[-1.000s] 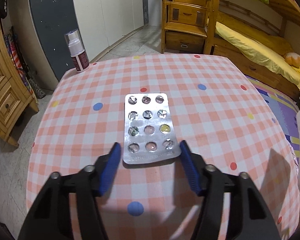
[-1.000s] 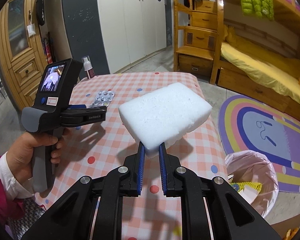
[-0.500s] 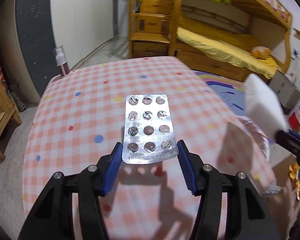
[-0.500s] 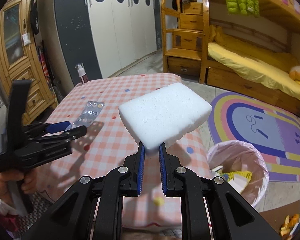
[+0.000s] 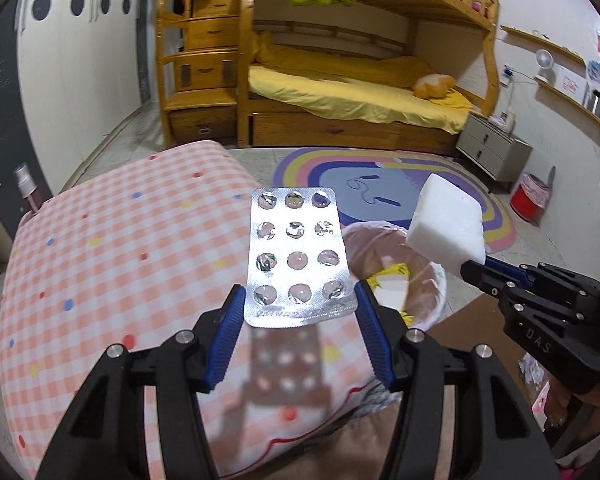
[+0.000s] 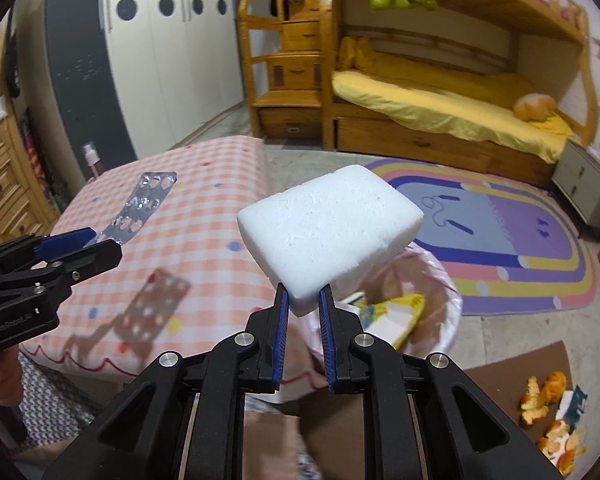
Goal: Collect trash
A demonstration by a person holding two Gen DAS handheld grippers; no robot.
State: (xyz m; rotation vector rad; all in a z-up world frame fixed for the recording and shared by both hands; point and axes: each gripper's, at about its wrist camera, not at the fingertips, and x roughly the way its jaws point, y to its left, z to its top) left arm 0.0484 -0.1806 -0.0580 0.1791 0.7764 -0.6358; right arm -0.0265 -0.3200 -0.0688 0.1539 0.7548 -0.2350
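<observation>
On the left, the left hand-held gripper is clamped on the near end of a blister pack, its blue pads pressed on the two long edges so the foil sheet sticks out over the edge of the checked surface; it looks thin, light and springy, likely to bow or slip if squeezed hard, so an edge-to-edge hold near one end seems the sensible one; several pockets look burst, though whether any pills remain is hard to tell; just past it on the floor stands the bin with a pink liner, its rim partly hidden behind the pack and the gripper; further right, the right hand-held gripper pinches one lower corner of a white foam block, which hangs above the bin's near rim; the block looks very light, stiff but crumbly, easy to dent, and held so far off-centre it may swing or tear free; the block hides much of the bin's contents; orange peel lies on the floor at far right, partly cut off.
</observation>
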